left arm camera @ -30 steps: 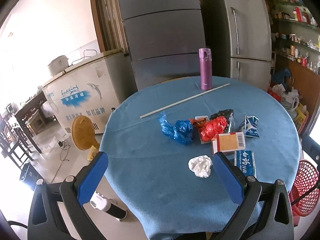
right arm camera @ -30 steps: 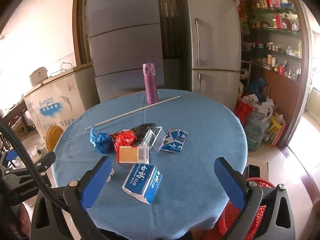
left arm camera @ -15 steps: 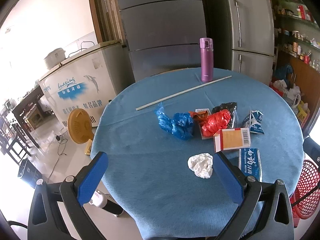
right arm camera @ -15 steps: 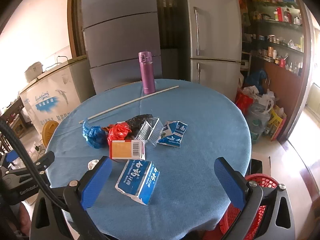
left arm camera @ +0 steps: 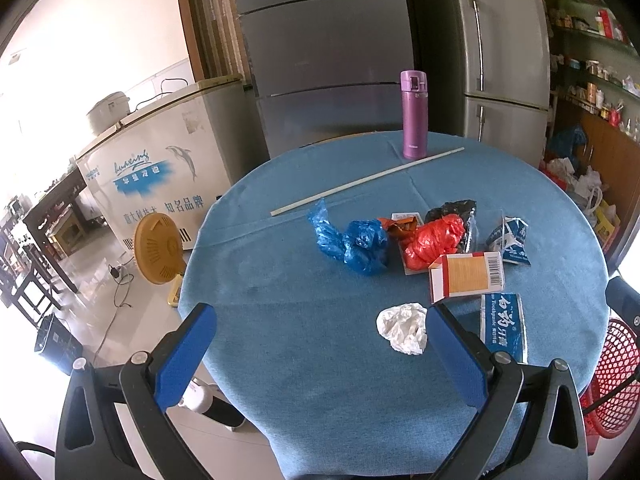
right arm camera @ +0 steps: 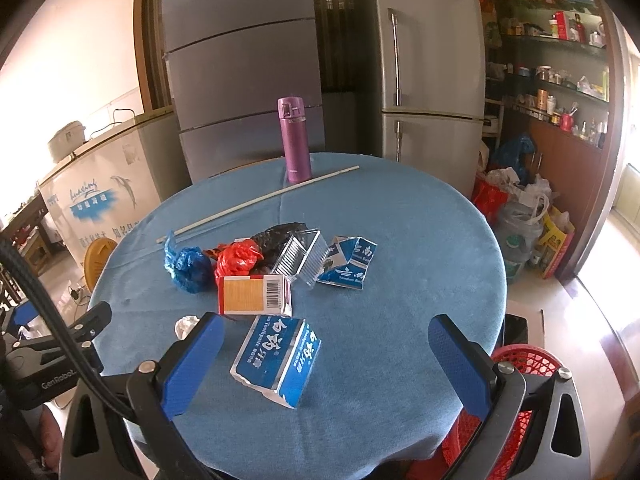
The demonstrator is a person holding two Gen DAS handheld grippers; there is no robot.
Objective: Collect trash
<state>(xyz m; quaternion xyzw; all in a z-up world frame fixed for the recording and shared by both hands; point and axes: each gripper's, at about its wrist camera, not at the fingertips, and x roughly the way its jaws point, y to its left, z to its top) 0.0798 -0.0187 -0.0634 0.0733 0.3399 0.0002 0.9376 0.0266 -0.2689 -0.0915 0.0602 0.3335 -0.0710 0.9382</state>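
While left tongs (left arm camera: pixel 320 354) hang released over counter (left arm camera: pixel 280 320), tissue (left arm camera: pixel 404 334) lies beside right finger: shift right, straddle wad. Right view: right tongs (right arm camera: pixel 326 364) released, toothpaste box (right arm camera: pixel 280 354) between fingers, basket (right arm camera: pixel 524 360) below counter edge; pinch box's long sides.

both grippers, left gripper (left arm camera: pixel 320 344) and right gripper (right arm camera: pixel 326 354), hang level, jaws spread wide, empty.
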